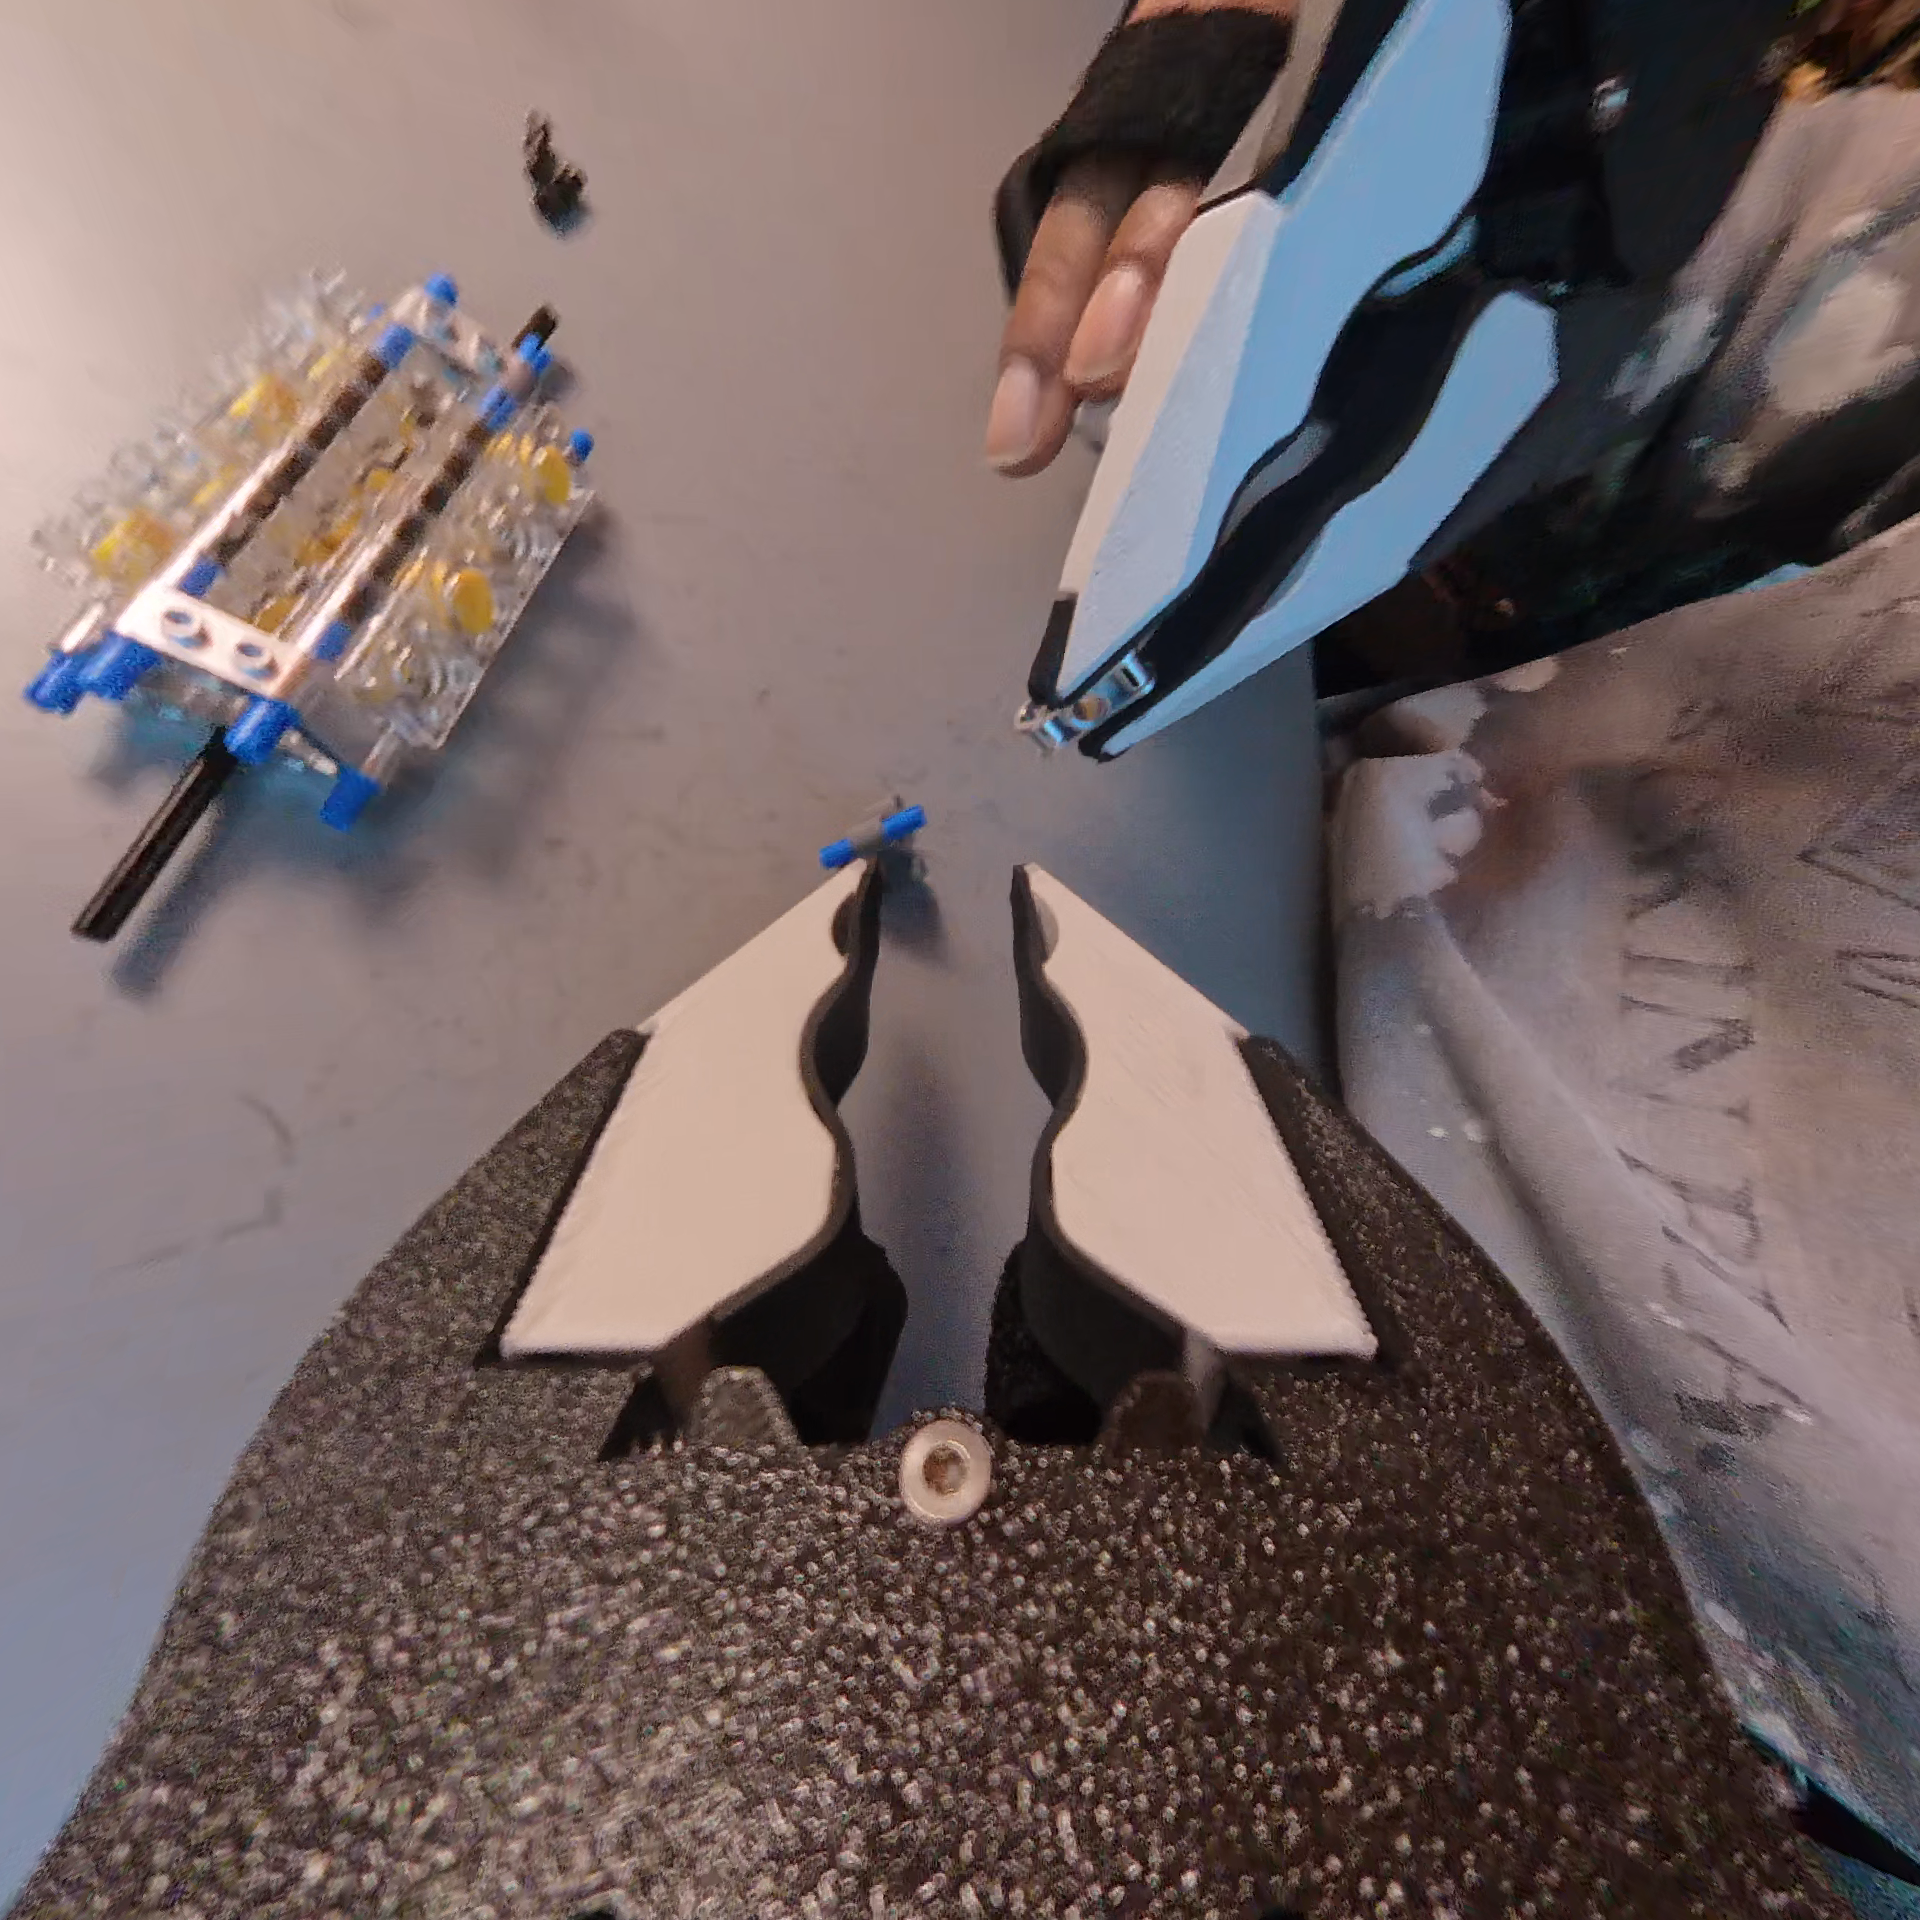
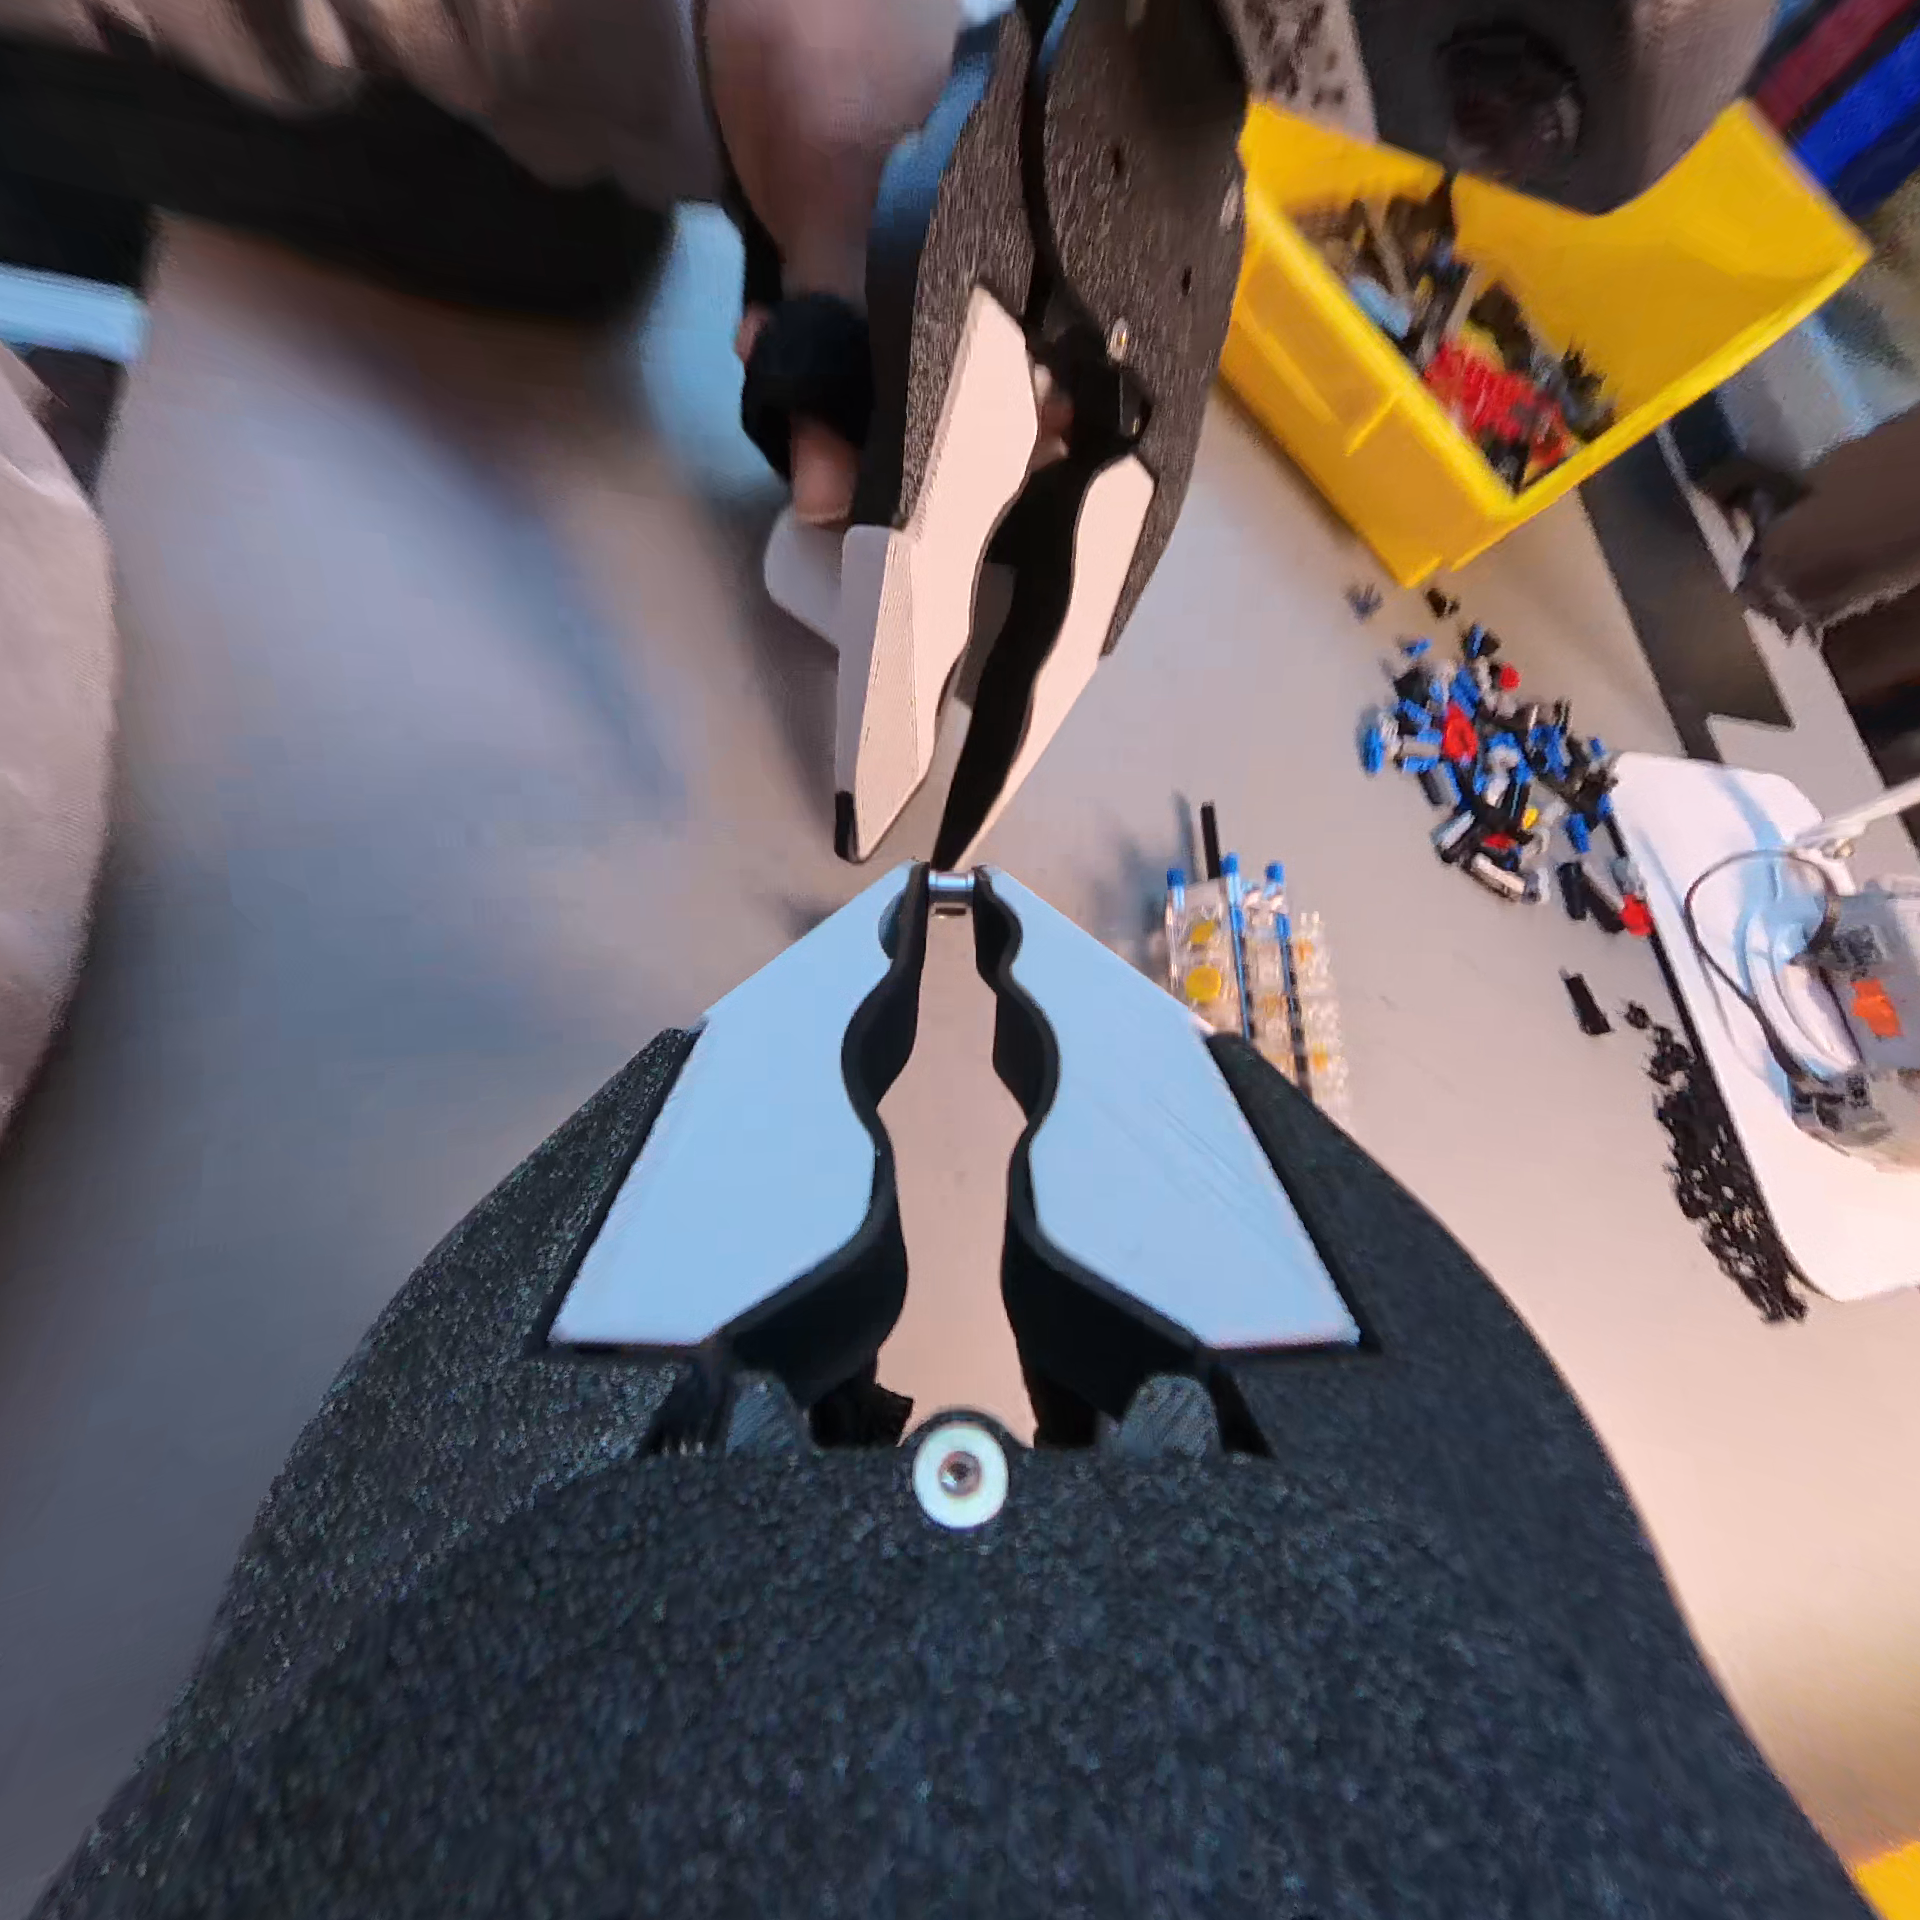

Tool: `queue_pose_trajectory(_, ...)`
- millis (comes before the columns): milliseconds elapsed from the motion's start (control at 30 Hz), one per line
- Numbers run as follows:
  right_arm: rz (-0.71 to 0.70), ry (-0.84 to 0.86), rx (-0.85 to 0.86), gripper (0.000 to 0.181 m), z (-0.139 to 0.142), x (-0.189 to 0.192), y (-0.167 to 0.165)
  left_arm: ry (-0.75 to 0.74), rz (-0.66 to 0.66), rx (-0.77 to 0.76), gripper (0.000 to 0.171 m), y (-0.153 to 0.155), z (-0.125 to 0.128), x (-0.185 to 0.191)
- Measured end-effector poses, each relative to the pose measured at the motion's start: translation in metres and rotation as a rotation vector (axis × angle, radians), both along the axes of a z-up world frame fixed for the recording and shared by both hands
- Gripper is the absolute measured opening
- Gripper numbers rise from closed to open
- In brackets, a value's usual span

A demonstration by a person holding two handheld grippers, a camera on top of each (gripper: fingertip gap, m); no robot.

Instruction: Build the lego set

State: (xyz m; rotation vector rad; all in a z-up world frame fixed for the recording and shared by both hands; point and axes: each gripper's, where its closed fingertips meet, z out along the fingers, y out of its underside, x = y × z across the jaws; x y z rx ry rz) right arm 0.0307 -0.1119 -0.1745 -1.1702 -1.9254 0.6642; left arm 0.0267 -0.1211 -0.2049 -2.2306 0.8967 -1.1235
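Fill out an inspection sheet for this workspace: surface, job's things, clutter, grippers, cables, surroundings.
Surface: grey table, scuffed.
Job's things: clear brick assembly with blue pins, yellow discs and black axles lies on the table; small blue-and-grey pin piece rests by the left fingertip.
Clutter: loose pile of blue, black and red parts; small black piece; black chain-like strip.
Grippers: left hand-held gripper open, empty; right hand-held gripper shut on small silver-grey part.
Cables: thin wire loops on the white board beside a grey motor unit.
Surroundings: yellow bin of parts at the back; cloth beside the table.
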Motion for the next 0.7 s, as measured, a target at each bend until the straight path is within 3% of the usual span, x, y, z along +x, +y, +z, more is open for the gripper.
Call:
queue_pose_trajectory(167,0.093,0.273,-0.166,0.006,0.049,0.001,-0.02,-0.316,-0.098,0.058,0.022,-0.011,0.053,0.016)
queue_pose_trajectory(367,0.151,0.449,-0.334,0.006,0.084,0.006,-0.027,-0.758,-0.187,-0.055,0.022,-0.025,0.108,0.022)
queue_pose_trajectory(700,0.205,0.575,-0.462,0.006,0.106,0.002,-0.032,-1.023,-0.188,-0.118,0.005,-0.023,0.137,0.016)
